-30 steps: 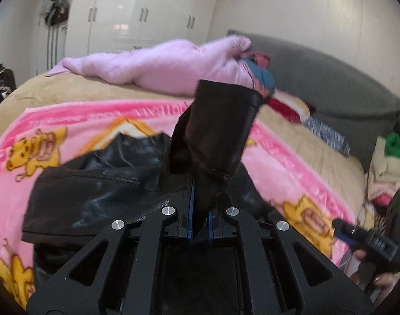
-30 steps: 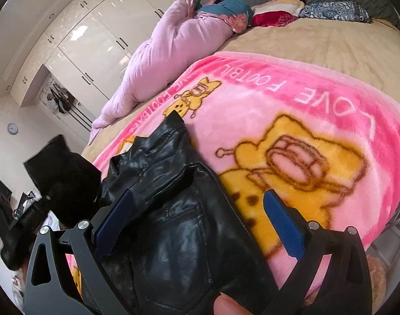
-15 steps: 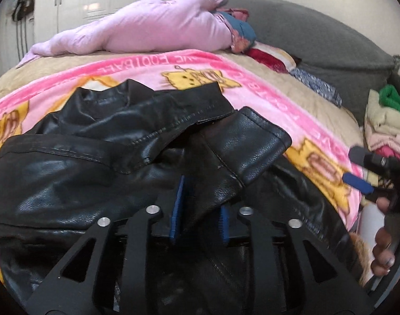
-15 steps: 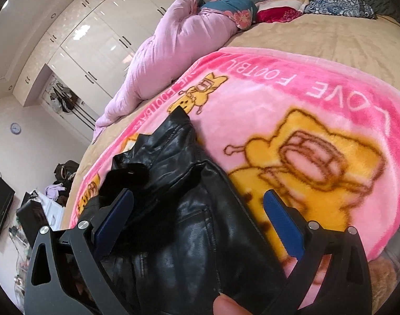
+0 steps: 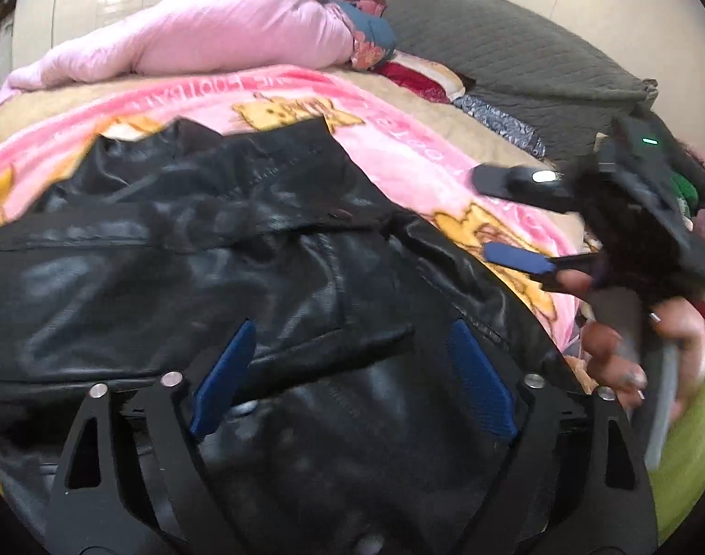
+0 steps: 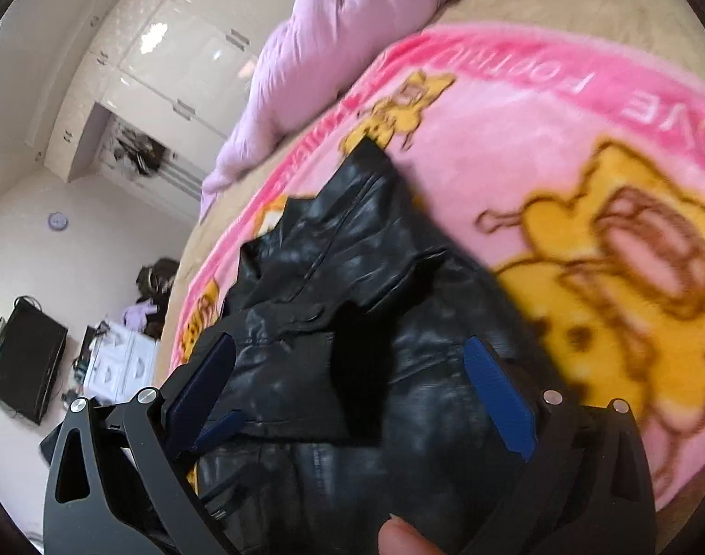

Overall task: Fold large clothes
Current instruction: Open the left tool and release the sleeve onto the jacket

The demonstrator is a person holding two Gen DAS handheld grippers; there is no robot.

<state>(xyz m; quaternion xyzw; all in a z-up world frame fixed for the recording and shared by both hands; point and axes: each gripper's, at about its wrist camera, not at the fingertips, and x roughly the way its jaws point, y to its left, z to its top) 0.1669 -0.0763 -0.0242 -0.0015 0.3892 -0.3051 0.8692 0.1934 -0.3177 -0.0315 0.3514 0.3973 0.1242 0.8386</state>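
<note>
A black leather jacket (image 5: 204, 249) lies on the pink cartoon blanket (image 5: 398, 148), with a sleeve folded across its body. My left gripper (image 5: 352, 370) is open and empty, low over the jacket's front. My right gripper (image 6: 352, 384) is open and empty too, just above the jacket (image 6: 334, 277) on its right side. It also shows in the left wrist view (image 5: 514, 217), at the jacket's right edge. The folded sleeve's cuff (image 6: 352, 337) lies between the right gripper's fingers.
A pink quilt (image 5: 204, 32) and pillows (image 5: 417, 74) lie at the far end of the bed, against a grey headboard (image 5: 514, 55). White wardrobes (image 6: 176, 60) stand beyond. Folded clothes (image 5: 685, 185) are stacked at the right. A TV (image 6: 24, 360) stands on the left.
My left gripper carried the sleeve down across the jacket, laid it there and opened. My right gripper moved in closer over the jacket's right side.
</note>
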